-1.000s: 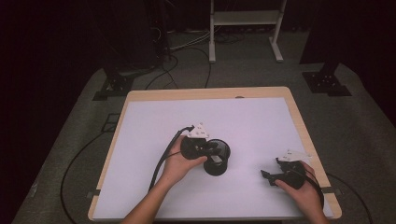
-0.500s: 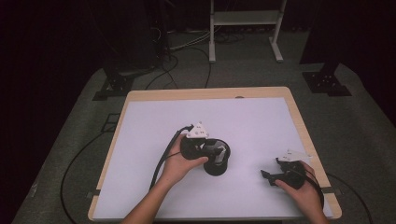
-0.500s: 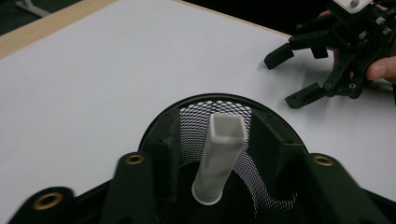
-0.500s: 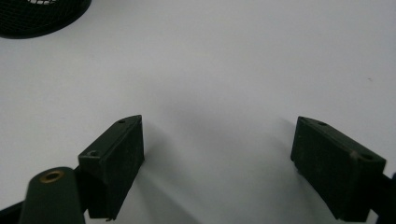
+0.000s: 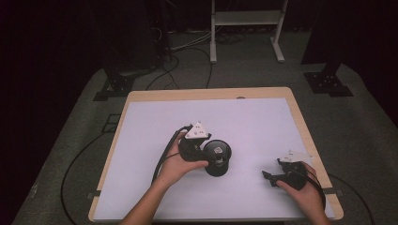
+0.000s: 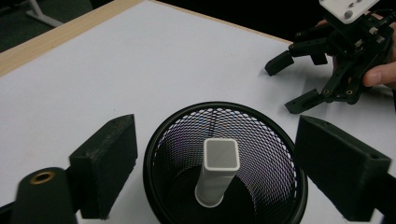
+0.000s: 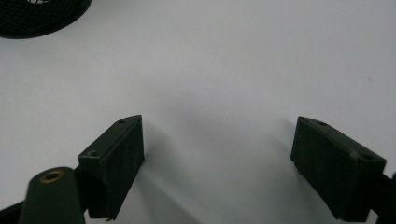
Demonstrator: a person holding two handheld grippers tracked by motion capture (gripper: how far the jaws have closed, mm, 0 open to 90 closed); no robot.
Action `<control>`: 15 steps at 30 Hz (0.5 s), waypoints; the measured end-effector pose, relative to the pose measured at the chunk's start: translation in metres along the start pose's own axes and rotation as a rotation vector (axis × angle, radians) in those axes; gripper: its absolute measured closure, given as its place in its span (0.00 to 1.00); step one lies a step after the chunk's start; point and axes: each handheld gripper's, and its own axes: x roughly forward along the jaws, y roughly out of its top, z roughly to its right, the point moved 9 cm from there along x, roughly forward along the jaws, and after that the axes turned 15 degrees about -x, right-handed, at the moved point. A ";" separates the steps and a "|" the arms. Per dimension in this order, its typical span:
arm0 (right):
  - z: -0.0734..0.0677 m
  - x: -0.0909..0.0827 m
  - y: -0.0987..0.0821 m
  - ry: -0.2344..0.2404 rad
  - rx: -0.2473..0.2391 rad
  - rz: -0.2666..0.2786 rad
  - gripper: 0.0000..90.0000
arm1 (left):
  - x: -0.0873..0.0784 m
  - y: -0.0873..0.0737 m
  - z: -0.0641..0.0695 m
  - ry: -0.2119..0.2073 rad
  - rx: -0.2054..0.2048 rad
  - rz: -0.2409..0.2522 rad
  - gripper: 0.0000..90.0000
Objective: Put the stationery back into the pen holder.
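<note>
While the scene is scanned from the left of the high view, a cable (image 5: 162,157) is seen looping off the back of the left gripper (image 5: 212,158), which is held in the left hand (image 5: 177,164) near the middle of the white table (image 5: 141,140). Its jaws have just been opening, and they are now spread wide on either side of a black mesh cup (image 5: 217,158), with a clear gap on both sides, so the cup is not pinched. In the left gripper view the cup (image 6: 225,161) is found upright on the table between the two black jaws, and a white tube (image 6: 218,171) with a square open end is seen standing inside it, leaning a little, its foot on the cup's dark floor. Nothing is pressed by the pads; the tube is left loose in the cup. Further right, well apart from the cup and near the table's right edge, the right gripper (image 5: 272,178) is held low in the right hand (image 5: 302,190). Its jaws are spread wide too, and in the right gripper view only bare table (image 7: 219,70) is framed between them, with the cup's rim (image 7: 42,16) caught at the top left corner.
</note>
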 end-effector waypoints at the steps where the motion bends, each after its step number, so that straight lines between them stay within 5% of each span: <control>1: 0.000 0.000 0.000 0.000 0.000 0.000 0.18 | -0.001 0.000 0.000 0.002 0.001 -0.003 0.11; 15: 0.000 0.000 0.000 -0.002 -0.007 -0.001 0.18 | -0.027 -0.001 -0.006 0.016 -0.006 0.017 0.11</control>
